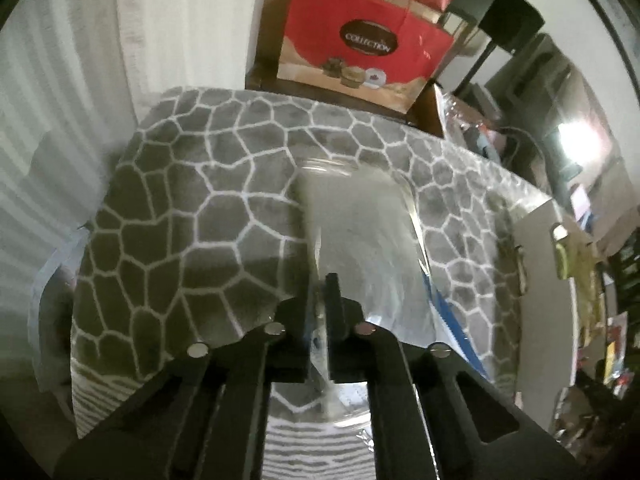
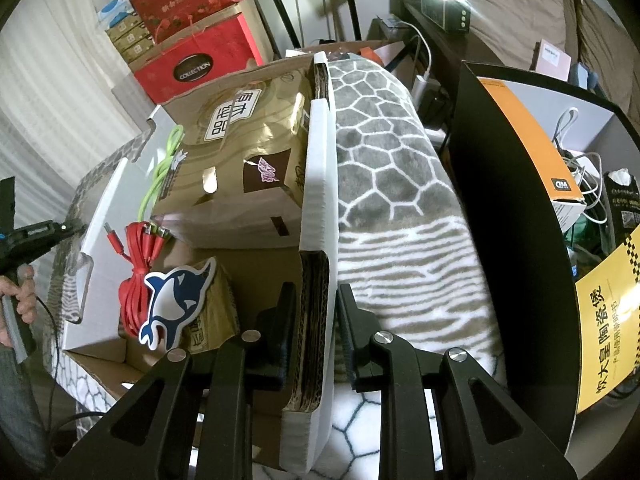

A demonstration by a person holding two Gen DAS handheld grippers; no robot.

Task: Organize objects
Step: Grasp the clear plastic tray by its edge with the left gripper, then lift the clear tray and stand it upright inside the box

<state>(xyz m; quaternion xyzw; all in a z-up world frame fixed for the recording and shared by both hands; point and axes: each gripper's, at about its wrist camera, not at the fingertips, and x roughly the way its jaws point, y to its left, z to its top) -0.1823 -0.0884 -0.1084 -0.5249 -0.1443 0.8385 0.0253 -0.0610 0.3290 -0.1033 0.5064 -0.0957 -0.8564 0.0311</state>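
In the left wrist view my left gripper (image 1: 318, 316) is shut on a clear shiny plastic bag (image 1: 360, 220) and holds it over the grey blanket (image 1: 192, 184) with a white cell pattern. In the right wrist view my right gripper (image 2: 316, 320) is shut on the right wall of a white cardboard box (image 2: 318, 176). Inside the box lie a gold paper bag (image 2: 244, 136), a green cable (image 2: 160, 168), a red cable bundle (image 2: 134, 276) and a blue-and-white dolphin cutout (image 2: 176, 300). The left gripper's handle (image 2: 16, 240) and the hand holding it show at the far left.
A red "Collection" bag (image 1: 360, 52) stands behind the blanket, also seen in the right wrist view (image 2: 196, 60). A black panel with an orange stripe (image 2: 508, 208) stands to the right of the blanket (image 2: 384, 168). Cables and clutter (image 2: 584, 176) fill the far right. White curtains (image 1: 60, 100) hang left.
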